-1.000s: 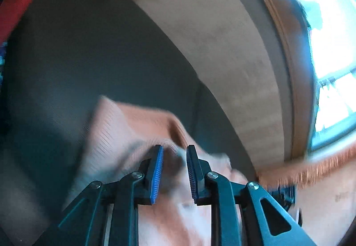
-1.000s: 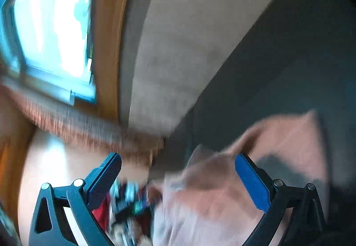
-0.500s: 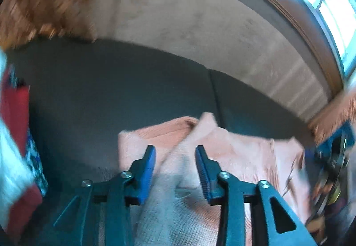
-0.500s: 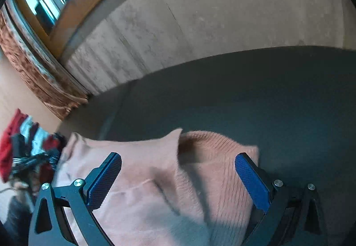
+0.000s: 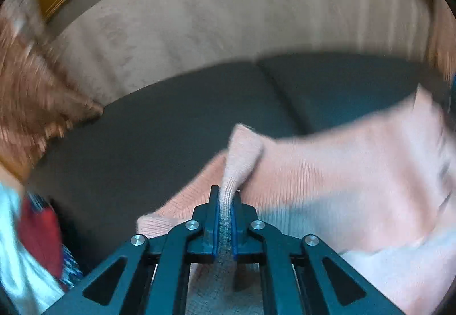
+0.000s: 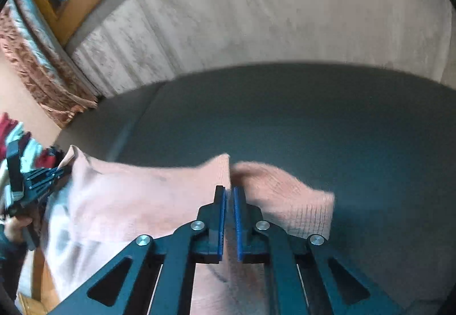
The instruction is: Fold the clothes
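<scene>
My left gripper [image 5: 225, 201] is clenched on a bunched fold of the pink knit sweater [image 5: 342, 172] — fabric runs up between the blue pads and pokes out past the tips. My right gripper [image 6: 229, 195] is nearly closed, thin gap between pads, sweater [image 6: 136, 195] edge right at the tips; cannot tell if it's pinched. Sweater lies on the dark cushion [image 6: 313, 121] ahead of both tools — blurry. Left gripper also visible far left of my right tool.
</scene>
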The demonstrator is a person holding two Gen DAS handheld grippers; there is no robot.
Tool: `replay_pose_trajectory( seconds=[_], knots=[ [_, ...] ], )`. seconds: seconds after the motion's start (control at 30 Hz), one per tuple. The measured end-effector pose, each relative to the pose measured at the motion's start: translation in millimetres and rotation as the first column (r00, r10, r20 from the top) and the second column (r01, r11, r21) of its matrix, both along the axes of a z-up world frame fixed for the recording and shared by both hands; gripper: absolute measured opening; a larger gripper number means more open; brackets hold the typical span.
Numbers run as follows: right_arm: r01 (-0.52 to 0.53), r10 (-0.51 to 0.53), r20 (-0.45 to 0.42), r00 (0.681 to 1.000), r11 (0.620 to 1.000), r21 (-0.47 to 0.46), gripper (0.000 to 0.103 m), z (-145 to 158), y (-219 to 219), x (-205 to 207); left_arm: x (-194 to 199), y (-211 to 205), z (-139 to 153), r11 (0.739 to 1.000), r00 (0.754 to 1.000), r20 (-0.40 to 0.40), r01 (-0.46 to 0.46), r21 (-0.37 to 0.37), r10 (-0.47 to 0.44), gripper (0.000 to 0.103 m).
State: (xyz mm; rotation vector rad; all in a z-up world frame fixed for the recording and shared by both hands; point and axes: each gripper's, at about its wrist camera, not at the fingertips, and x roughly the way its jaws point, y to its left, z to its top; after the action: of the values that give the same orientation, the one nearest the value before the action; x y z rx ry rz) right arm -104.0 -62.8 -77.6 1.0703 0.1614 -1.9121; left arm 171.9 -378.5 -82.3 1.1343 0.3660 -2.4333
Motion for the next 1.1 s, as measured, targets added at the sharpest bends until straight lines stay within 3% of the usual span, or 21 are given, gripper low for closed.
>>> replay_pose_trajectory(
  seconds=[0.07,0.17,0.23,0.3,0.33,0.4,0.43,0.53,0.57,0.6,0.63,0.73,0.8,0.87,0.97,1.1],
  knots=[
    [0.015,-0.016,-0.017,1.0,0.999,-0.038,0.004,12.0,4.4,-2.8,2.6,-7.4,1.3,0.999,0.999,-0.028,-0.023,0.027,0.024,0.004],
    [0.058,-0.06,-0.022,0.998,0.995,-0.084,0.004,23.4,9.3,-15.7,8.9,-33.4,-5.7,0.984,0.993,-0.042,-0.104,0.148,0.111,0.004],
    [0.067,-0.061,0.066,0.996,0.992,-0.104,0.005,12.6,10.0,-28.4,11.5,-43.1,-18.7,0.965,0.992,-0.025,-0.116,0.236,0.126,0.005],
    [0.076,-0.057,0.154,0.986,0.99,-0.122,0.013,1.6,10.8,-40.3,13.7,-41.8,-28.1,0.957,0.993,-0.02,-0.108,0.27,0.117,0.005],
    [0.063,-0.037,0.197,0.98,0.99,-0.128,0.021,-5.0,12.0,-40.8,15.3,-39.1,-31.4,0.957,0.994,-0.019,-0.101,0.272,0.11,0.006],
    [0.045,-0.014,0.234,0.972,0.991,-0.128,0.072,-10.7,8.6,-37.8,18.9,-35.0,-36.6,0.956,0.995,-0.021,-0.091,0.278,0.101,0.006],
    [0.029,0.004,0.234,0.972,0.99,-0.135,0.075,-11.7,5.8,-35.3,21.4,-34.9,-37.3,0.955,0.994,-0.028,-0.091,0.283,0.103,0.006],
    [-0.018,0.047,0.221,0.974,0.991,-0.129,0.069,-16.3,-4.0,-26.1,25.3,-30.1,-32.3,0.963,0.995,-0.052,-0.066,0.261,0.082,0.006],
    [-0.045,0.059,0.184,0.981,0.996,-0.076,0.045,-18.1,-12.6,-19.0,26.4,-28.3,-30.2,0.966,0.996,-0.06,-0.056,0.251,0.073,0.006],
    [-0.081,0.079,0.134,0.988,0.997,0.008,0.009,-20.3,-24.2,-10.1,27.5,-26.4,-28.0,0.969,0.996,-0.068,-0.046,0.242,0.064,0.006],
    [-0.12,0.113,0.085,0.99,0.989,0.082,0.003,-21.1,-34.1,0.9,29.7,-23.6,-23.6,0.973,0.995,-0.085,-0.033,0.227,0.054,0.005],
    [-0.132,0.148,-0.095,0.984,0.978,0.16,0.003,0.4,-37.0,26.7,43.5,-20.3,-2.8,0.981,0.984,-0.168,-0.02,0.195,0.054,0.005],
    [-0.073,0.099,-0.194,0.976,0.988,0.136,0.003,24.4,-25.7,29.4,50.3,-26.1,3.7,0.977,0.975,-0.202,-0.046,0.209,0.089,0.005],
    [-0.006,0.033,-0.245,0.969,0.994,0.111,0.003,38.9,-16.0,21.2,46.7,-32.5,-3.2,0.97,0.977,-0.178,-0.078,0.232,0.121,0.005],
    [0.055,-0.041,-0.146,0.988,0.994,0.095,0.003,22.5,-17.4,-8.2,36.7,-41.8,-19.2,0.956,0.98,-0.116,-0.129,0.265,0.164,0.005],
    [0.135,-0.137,0.015,0.99,0.984,0.117,0.004,-30.5,-24.3,-35.9,23.3,-54.3,-40.5,0.932,0.976,-0.032,-0.198,0.304,0.218,0.009]
  ],
)
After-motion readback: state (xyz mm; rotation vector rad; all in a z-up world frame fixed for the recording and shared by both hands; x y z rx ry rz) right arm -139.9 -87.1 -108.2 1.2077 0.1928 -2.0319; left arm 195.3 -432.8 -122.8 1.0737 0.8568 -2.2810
